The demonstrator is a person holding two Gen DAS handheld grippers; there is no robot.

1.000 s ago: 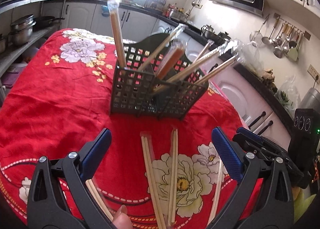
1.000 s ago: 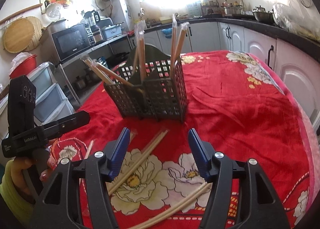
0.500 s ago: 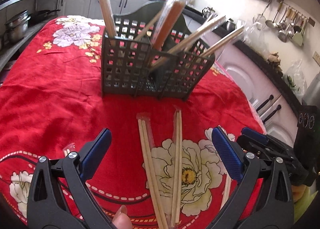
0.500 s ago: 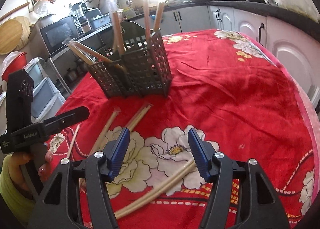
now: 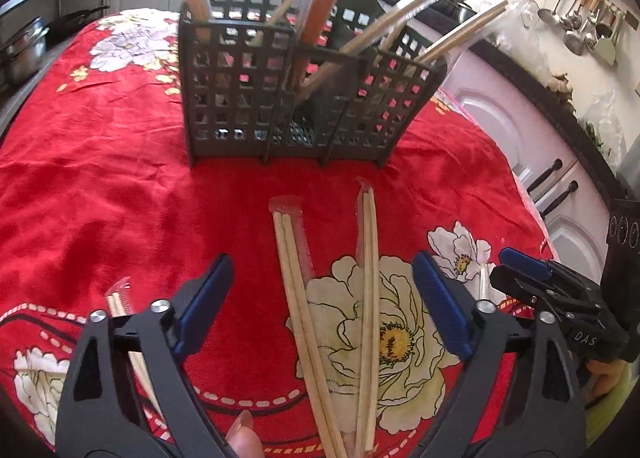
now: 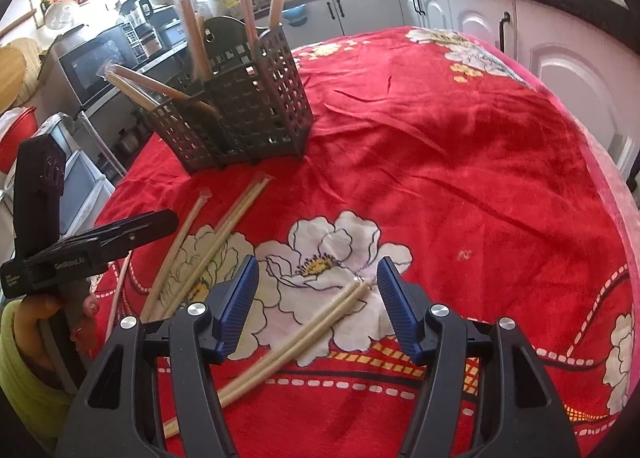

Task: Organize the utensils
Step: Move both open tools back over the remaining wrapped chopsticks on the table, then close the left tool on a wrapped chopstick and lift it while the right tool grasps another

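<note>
Left wrist view: the left gripper [image 5: 322,294] hangs over the red flowered tablecloth [image 5: 100,185], its blue-padded jaws spread and closing. Two wrapped chopstick pairs lie between them without touching the pads: the left pair [image 5: 302,314] runs from 12 toward 6 o'clock, the right pair [image 5: 370,298] lies just beside it, and the two converge toward 6 o'clock. A third wrapped pair [image 5: 120,300] lies at 8 o'clock, partly hidden behind the left finger. The dark grid utensil caddy [image 5: 288,97] stands upright at 12 o'clock, holding more wrapped chopsticks that lean out toward 1 and 2 o'clock. The right gripper [image 5: 552,290] shows at 3 o'clock, near the cloth.

Right wrist view: the right gripper [image 6: 316,306] has its jaws apart, pads touching nothing. One chopstick pair [image 6: 304,342] lies on the cloth between them, running toward 7 o'clock. The caddy [image 6: 240,113] stands at 11 o'clock, with loose pairs [image 6: 208,254] between it and the gripper. The left gripper [image 6: 100,242] is at 9 o'clock, held by a hand [image 6: 76,314] in a yellow-green sleeve [image 6: 24,370].
</note>
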